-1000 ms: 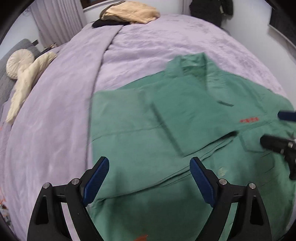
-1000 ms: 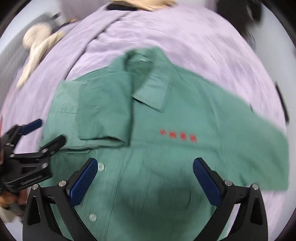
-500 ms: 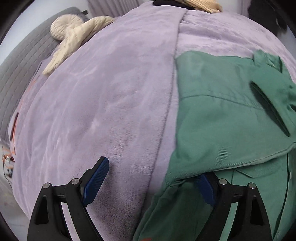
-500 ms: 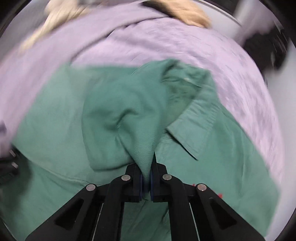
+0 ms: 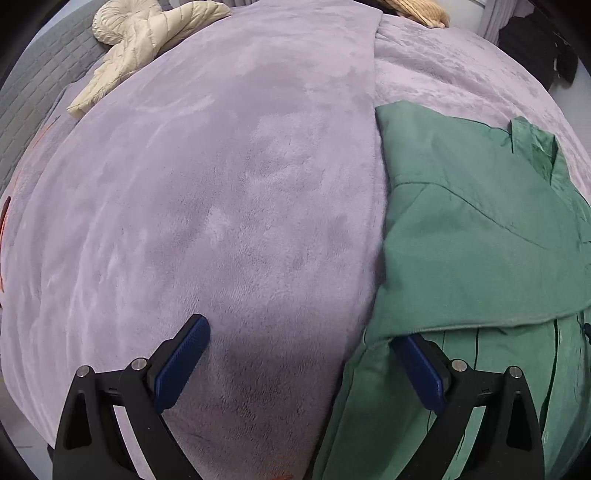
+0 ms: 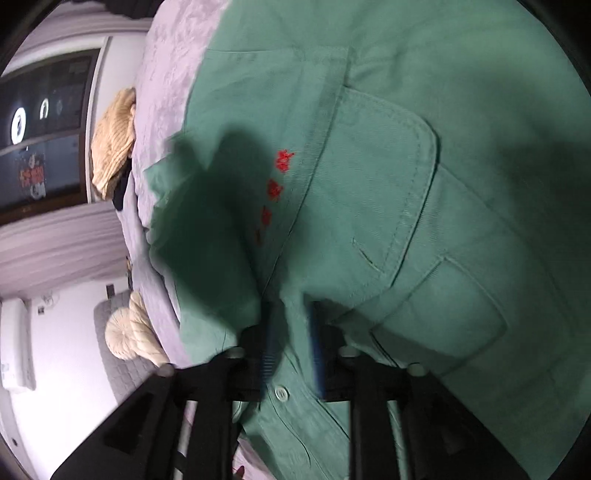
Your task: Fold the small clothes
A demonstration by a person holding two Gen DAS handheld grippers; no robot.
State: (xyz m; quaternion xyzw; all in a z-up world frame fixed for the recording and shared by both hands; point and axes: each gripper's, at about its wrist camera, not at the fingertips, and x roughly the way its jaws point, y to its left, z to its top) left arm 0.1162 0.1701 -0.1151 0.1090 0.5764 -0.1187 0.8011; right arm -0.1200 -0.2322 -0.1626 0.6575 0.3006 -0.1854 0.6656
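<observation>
A green button shirt (image 5: 480, 236) lies on the lilac bedspread (image 5: 221, 184), its left side folded over the front. My left gripper (image 5: 299, 354) is open at the shirt's left edge, with its right finger (image 5: 417, 365) tucked under the folded flap. In the right wrist view the shirt (image 6: 388, 166) fills the frame, showing its chest pocket (image 6: 373, 192) and red embroidery (image 6: 275, 188). My right gripper (image 6: 293, 332) is slightly open, fabric lying between its blue pads, close above the button placket.
A cream puffer jacket (image 5: 147, 40) lies at the bed's far left, a tan knit garment (image 5: 417, 11) at the far edge, and dark clothes (image 5: 535, 48) hang at the far right. The right wrist view shows a window (image 6: 40, 140) and curtain (image 6: 62, 247) beyond the bed.
My right gripper was shut on a pinch of shirt half a second ago; now its pads stand slightly apart and it has rolled sideways. My left gripper swung left to the shirt's edge.
</observation>
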